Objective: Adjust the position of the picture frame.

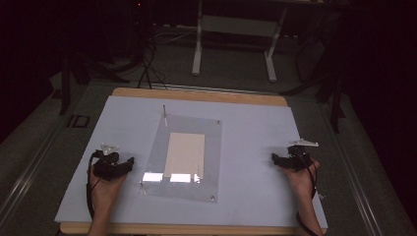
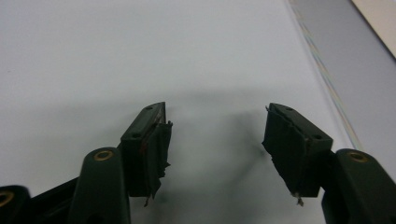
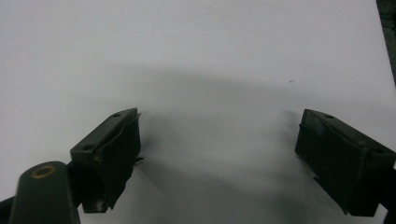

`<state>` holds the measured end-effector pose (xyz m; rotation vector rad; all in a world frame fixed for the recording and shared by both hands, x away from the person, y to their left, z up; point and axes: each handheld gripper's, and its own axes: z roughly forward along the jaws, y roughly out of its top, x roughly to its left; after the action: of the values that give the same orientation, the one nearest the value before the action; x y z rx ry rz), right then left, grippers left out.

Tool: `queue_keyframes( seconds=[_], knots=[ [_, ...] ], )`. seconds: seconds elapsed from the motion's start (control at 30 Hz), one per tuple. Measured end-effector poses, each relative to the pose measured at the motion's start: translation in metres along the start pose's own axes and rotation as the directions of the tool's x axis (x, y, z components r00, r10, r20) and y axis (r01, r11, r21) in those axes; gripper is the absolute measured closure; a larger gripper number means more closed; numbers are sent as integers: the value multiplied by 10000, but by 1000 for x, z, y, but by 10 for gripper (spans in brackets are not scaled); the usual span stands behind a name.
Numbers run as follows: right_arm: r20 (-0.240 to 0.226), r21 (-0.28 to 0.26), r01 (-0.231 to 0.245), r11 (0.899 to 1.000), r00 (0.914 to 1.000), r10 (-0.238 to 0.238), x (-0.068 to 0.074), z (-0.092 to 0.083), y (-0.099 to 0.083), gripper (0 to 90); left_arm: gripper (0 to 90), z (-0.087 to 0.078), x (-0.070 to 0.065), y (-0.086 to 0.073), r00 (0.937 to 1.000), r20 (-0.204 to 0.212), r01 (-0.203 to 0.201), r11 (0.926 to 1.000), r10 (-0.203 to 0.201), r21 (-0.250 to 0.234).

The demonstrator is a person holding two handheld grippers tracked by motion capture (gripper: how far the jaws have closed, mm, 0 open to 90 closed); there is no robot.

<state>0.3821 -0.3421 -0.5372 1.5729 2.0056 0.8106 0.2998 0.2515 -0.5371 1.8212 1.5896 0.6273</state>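
From the high view, a clear plastic sheet (image 1: 186, 157) lies in the middle of the worktop (image 1: 246, 147), which is covered in pale blue-white paper with a wooden edge showing. A cream paper rectangle (image 1: 185, 154) lies under or on the sheet, and a thin pen-like stick (image 1: 164, 114) stands at the sheet's far left corner. The left claw (image 1: 132, 163) rests just left of the sheet, its tips near the edge; the right claw (image 1: 274, 158) sits well apart to the sheet's right. Beyond lie a dark room and a white desk frame (image 1: 233, 29).

The left gripper view shows its released claw (image 2: 217, 135) empty over the pale cover, the sheet's edge (image 2: 327, 79) running at the right.

The right gripper view shows its claw (image 3: 217, 149) spread wide and empty over bare cover.
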Motion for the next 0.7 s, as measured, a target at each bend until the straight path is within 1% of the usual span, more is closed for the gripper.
queue_keyframes(
  seconds=[0.03, 0.07, 0.1, 0.13, 0.2, 0.27, 0.33, 0.37, 0.43, 0.5, 0.57, 0.6, 0.63, 0.67, 0.7],
  knots=[
    [47, 13, -14, 10000, 10000, 14, 1, -1, 0, 155, 395, -3, 0, 0, 9999, 132, 19, 10000, -18, -87],
    [58, 13, -7, 10000, 10000, 7, 1, -2, 0, 182, 396, -6, 0, 0, 9998, 179, 25, 9997, -20, -249],
    [5, -20, 35, 10000, 10000, -35, 2, -3, 0, 235, 397, -6, 0, 0, 9998, 179, 25, 9997, -20, -249],
    [5, -20, 35, 10000, 10000, -35, 2, -3, 0, 235, 397, -9, -1, 0, 9998, 187, -29, 9993, 37, -384],
    [-291, -139, 407, 9991, 9987, -411, 7, -8, -1, 387, 410, -15, -1, -2, 9997, 180, -139, 9982, 150, -591],
    [-348, -318, 707, 9970, 9968, -718, 12, -11, -2, 437, 424, -17, 1, -3, 9995, 293, -79, 9975, 100, -705],
    [-428, -439, 838, 9955, 9954, -857, 15, -13, -1, 448, 444, -20, 4, -5, 9989, 470, -1, 9970, 38, -780],
    [-556, -496, 815, 9954, 9949, -843, 17, -14, 0, 454, 447, -22, 4, -5, 9986, 528, 92, 9962, -47, -863],
    [-737, -625, 840, 9945, 9933, -885, 20, -16, 1, 460, 460, -25, 5, -6, 9978, 655, 142, 9956, -81, -924],
    [-907, -721, 893, 9934, 9913, -957, 22, -17, 3, 459, 464, -28, 4, -7, 9972, 741, 92, 9944, -14, -1051],
    [-931, -749, 950, 9927, 9904, -1018, 23, -18, 4, 458, 462, -29, 3, -8, 9972, 747, 28, 9940, 54, -1094],
    [-981, -816, 1068, 9909, 9886, -1146, 24, -19, 6, 459, 462, -30, 2, -9, 9971, 761, 32, 9954, 41, -958],
    [-1177, -857, 1145, 9897, 9853, -1242, 27, -20, 8, 460, 449, -30, 2, -10, 9964, 851, 50, 9957, 28, -921],
    [-1248, -796, 1547, 9847, 9786, -1638, 32, -19, 11, 475, 448, -29, 1, -12, 9950, 1001, 43, 9963, 43, -854],
    [-1194, -793, 1727, 9818, 9761, -1814, 34, -19, 11, 478, 448, -29, 1, -12, 9941, 1084, 42, 9963, 52, -861]
  ],
)
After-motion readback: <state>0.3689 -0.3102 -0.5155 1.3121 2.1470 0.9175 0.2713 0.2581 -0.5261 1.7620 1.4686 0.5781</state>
